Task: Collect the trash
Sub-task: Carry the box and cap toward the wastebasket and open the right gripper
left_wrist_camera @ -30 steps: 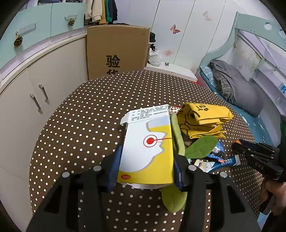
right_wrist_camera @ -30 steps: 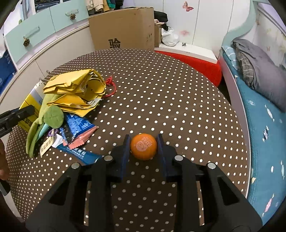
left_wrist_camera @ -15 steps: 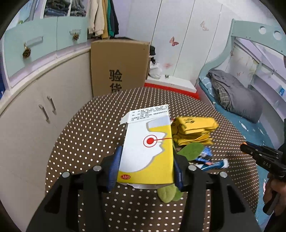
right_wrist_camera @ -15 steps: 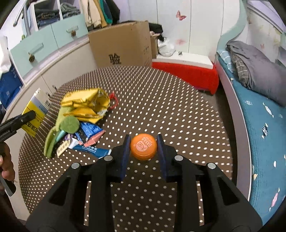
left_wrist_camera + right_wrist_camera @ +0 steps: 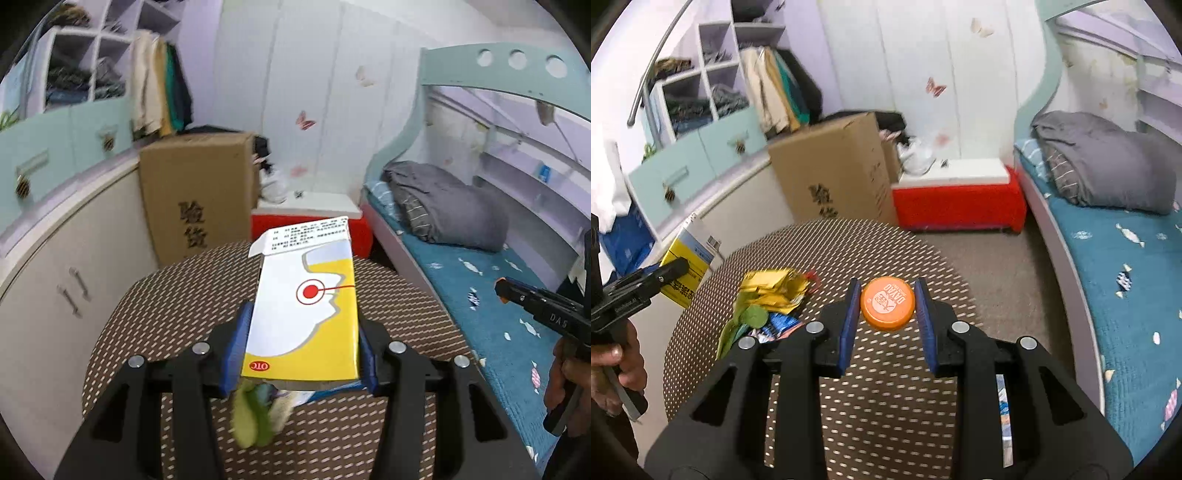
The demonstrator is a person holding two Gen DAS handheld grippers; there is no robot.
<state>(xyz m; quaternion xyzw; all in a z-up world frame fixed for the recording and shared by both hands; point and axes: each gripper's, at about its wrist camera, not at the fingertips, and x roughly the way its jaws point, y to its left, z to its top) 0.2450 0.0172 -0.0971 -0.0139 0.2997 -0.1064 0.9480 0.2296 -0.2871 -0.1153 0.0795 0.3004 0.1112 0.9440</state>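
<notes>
Left gripper (image 5: 301,347) clamped on a yellow-and-white medicine box (image 5: 306,314), held above the polka-dot table (image 5: 166,317). Right gripper (image 5: 886,314) clamped on an orange bottle cap (image 5: 887,303), likewise off the tabletop. Only from the right wrist: remaining trash pile (image 5: 764,302) on the table's left part, mostly hidden behind the box from the left wrist.
</notes>
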